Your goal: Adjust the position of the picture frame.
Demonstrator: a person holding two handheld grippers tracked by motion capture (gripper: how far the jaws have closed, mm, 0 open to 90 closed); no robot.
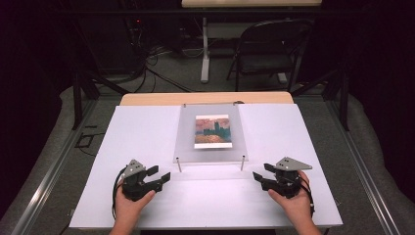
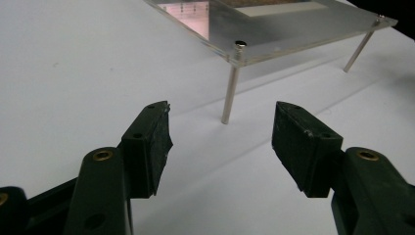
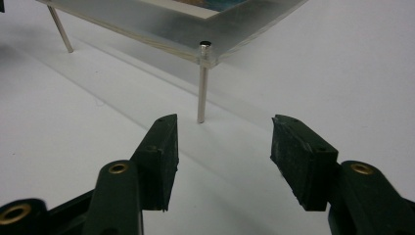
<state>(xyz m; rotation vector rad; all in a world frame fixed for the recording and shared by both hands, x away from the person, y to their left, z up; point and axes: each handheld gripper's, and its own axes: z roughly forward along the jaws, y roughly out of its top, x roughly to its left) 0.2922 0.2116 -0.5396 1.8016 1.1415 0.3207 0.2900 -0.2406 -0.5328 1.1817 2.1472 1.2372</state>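
A clear acrylic plate [image 1: 186,142] stands on thin metal legs in the middle of the white board [image 1: 137,147]. A small painted picture [image 1: 212,131] lies flat in it. My left gripper [image 1: 161,173] rests open near the plate's front left leg [image 1: 179,165], apart from it. In the left gripper view that leg [image 2: 229,95] stands just beyond the open left gripper [image 2: 222,110], under the plate's corner [image 2: 274,29]. My right gripper [image 1: 261,171] is open by the front right leg [image 1: 242,163]. The right gripper view has this leg [image 3: 201,93] ahead of the empty right gripper [image 3: 223,120].
The white board covers a wooden table whose far edge [image 1: 205,98] shows behind the plate. A dark folding chair [image 1: 269,49] and another table's leg [image 1: 204,54] stand on the floor beyond. Bare board lies to both sides of the plate and in front of it.
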